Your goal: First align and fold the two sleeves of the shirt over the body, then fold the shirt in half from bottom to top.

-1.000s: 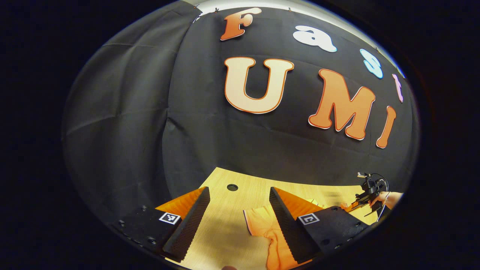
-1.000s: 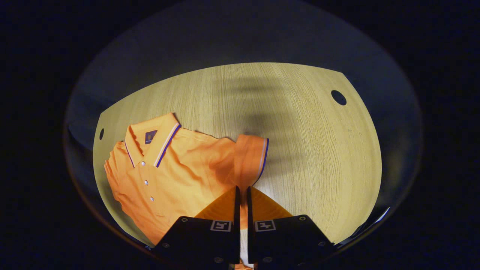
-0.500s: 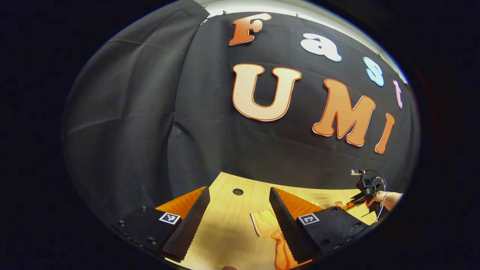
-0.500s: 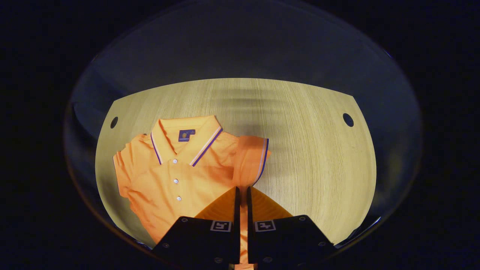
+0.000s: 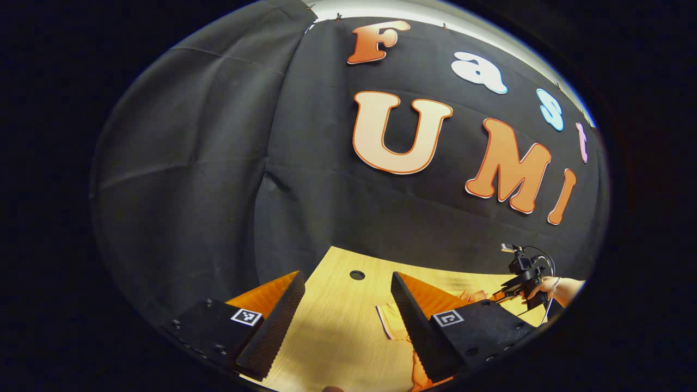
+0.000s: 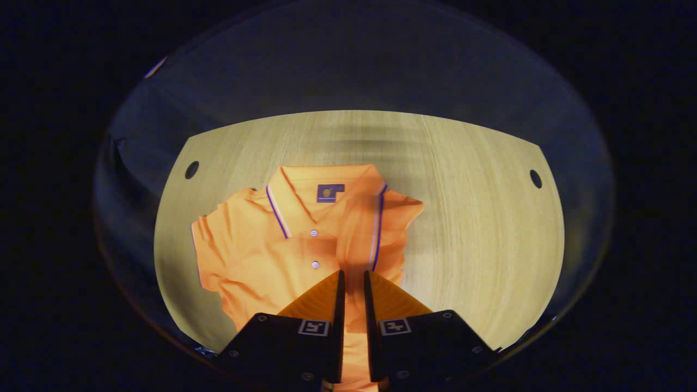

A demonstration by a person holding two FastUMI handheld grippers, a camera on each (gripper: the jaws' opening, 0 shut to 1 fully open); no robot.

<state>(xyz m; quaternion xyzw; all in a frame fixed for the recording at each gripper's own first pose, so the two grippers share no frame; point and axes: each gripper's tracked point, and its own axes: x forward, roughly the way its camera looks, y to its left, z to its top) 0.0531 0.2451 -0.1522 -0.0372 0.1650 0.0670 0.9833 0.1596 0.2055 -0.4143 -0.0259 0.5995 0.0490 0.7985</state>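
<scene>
Right gripper (image 6: 352, 283) jaws pinching shirt sleeve (image 6: 364, 228)

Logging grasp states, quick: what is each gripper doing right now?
Left gripper: open, holding nothing, above the table.
Right gripper: jaws nearly closed on the shirt sleeve, carrying it over the body.

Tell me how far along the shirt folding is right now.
Early. Nothing is finished yet: the shirt lies spread on the table, collar up, its far sleeve unfolded. In hand: the right gripper pinches the near sleeve, carried over the chest. The left gripper hangs open above the table. Left: laying this sleeve, the other sleeve, then the bottom-to-top fold.
</scene>
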